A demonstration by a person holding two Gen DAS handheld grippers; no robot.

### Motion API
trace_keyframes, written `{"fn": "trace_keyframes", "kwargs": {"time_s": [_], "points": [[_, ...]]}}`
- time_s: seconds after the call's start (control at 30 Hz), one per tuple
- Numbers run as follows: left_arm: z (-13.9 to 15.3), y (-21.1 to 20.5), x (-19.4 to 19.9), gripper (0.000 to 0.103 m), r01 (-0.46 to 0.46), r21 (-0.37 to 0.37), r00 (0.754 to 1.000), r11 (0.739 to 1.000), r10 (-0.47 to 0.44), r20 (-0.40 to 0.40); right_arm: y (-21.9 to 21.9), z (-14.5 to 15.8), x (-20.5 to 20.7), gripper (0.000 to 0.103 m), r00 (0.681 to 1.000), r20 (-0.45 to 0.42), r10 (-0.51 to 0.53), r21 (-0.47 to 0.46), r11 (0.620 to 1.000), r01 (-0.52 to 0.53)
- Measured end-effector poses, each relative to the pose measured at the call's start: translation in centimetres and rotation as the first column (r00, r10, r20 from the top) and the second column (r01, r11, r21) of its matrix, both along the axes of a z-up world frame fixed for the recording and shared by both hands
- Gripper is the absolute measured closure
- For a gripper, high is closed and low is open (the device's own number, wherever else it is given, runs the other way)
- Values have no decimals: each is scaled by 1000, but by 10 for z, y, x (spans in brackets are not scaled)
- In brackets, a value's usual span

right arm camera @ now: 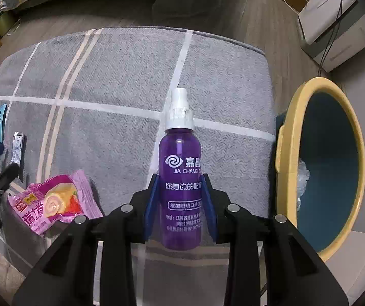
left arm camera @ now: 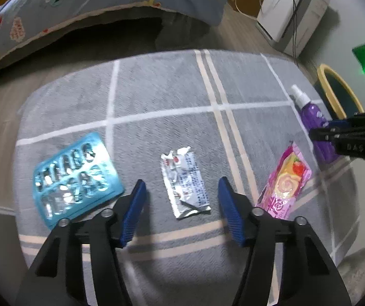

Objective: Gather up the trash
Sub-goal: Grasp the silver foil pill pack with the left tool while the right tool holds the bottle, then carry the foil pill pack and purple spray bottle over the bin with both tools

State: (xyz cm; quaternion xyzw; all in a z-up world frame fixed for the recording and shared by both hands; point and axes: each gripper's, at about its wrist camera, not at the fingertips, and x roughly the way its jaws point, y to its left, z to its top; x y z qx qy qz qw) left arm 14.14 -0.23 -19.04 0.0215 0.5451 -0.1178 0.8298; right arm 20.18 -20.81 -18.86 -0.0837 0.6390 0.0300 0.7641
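My left gripper (left arm camera: 182, 181) points down at the grey rug (left arm camera: 156, 89), open, its blue pads on either side of a torn silver wrapper (left arm camera: 190, 196) without touching it. A blue blister pack (left arm camera: 74, 176) lies to its left and a pink snack wrapper (left arm camera: 287, 181) to its right. My right gripper (right arm camera: 179, 178) is shut on a purple spray bottle (right arm camera: 181, 153) with a white cap, gripped at mid-body. The yellow-rimmed teal trash bin (right arm camera: 289, 117) stands just right of the bottle. The pink wrapper (right arm camera: 54, 201) lies left of it.
A bed with a blue cartoon quilt (left arm camera: 80, 0) runs along the far side. A white appliance (left arm camera: 292, 12) with cables stands at the far right. Crumpled clear plastic (right arm camera: 302, 178) lies inside the bin. Wooden floor surrounds the rug.
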Motion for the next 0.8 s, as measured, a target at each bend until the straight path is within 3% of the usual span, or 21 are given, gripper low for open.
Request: {"fn": "trace_keyframes", "kwargs": {"time_s": [0.1,0.17,0.23,0.3,0.33,0.37,0.4,0.53,0.8], "points": [[-2,-3,1,49,2,19,1000,1000,-2,20,-5,-3,3,59,1000,3,-12,10,1000,12],[-2,-4,3,51,-2,16,1000,1000,2,26,-5,-5,6,46,1000,1,-22,16,1000,22],[-3,-7,3,60,5,37,999,999,-7,42,-9,-6,8,46,1000,4,-27,30,999,27],[-3,-8,3,67,14,62,998,998,-17,54,-8,-8,9,48,1000,5,-20,41,999,20],[-3,-9,2,67,18,66,998,998,-22,58,-10,-8,10,54,1000,5,-15,54,998,15],[-3,-9,3,69,21,71,998,997,-25,60,-11,-7,11,68,1000,9,-9,53,999,9],[-2,-9,1,69,24,77,998,997,-29,63,-10,-6,12,71,1000,9,-3,52,999,3],[3,-5,2,71,21,50,997,999,-25,73,-6,-2,9,71,1000,-6,3,60,998,-3],[36,-1,-1,71,7,-15,989,1000,-5,149,-13,36,4,71,997,71,-20,98,995,13]]}}
